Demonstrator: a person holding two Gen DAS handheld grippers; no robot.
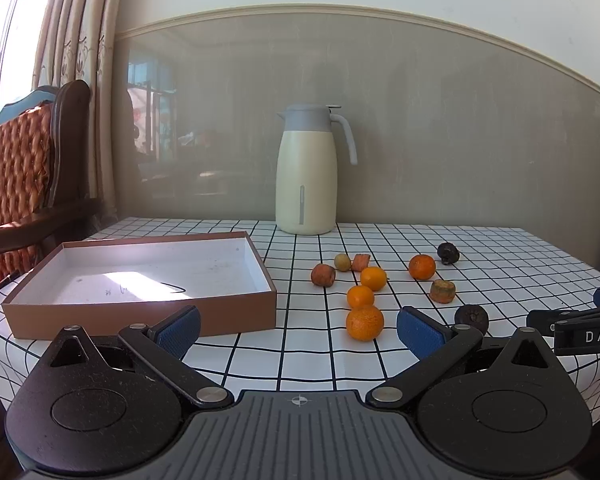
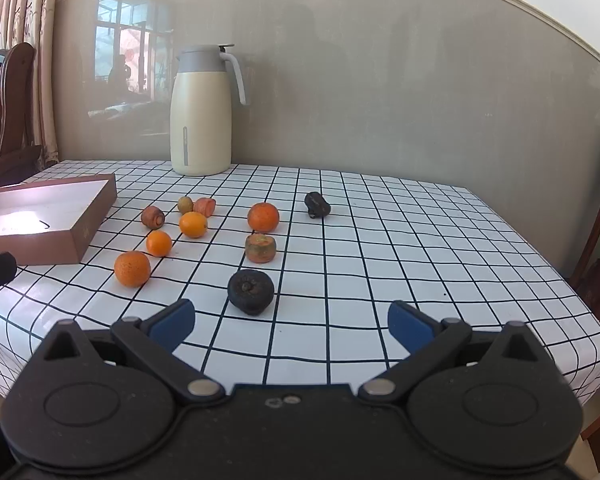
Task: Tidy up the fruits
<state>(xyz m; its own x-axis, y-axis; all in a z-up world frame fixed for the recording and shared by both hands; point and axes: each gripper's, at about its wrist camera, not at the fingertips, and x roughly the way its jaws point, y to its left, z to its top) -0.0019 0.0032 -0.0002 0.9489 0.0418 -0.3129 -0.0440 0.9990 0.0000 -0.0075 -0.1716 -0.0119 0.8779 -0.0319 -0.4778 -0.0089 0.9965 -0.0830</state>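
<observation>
Nothing is sorted yet, as far as I can judge. At the left, the shallow box [image 1: 140, 276] on the checked tablecloth [image 1: 308, 352] holds no fruit. To its right all the fruits [image 2: 196, 224] lie loose near one another, oranges and dark, shrivelled ones alike. The left gripper [image 1: 298, 330] and right gripper [image 2: 290, 320] both gape wide, holding nothing.

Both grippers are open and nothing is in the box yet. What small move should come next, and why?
Probably ease the left gripper forward around the nearest orange. Its jaws are open and empty, that orange lies just ahead on the tablecloth, and the empty box sits on its left.
</observation>
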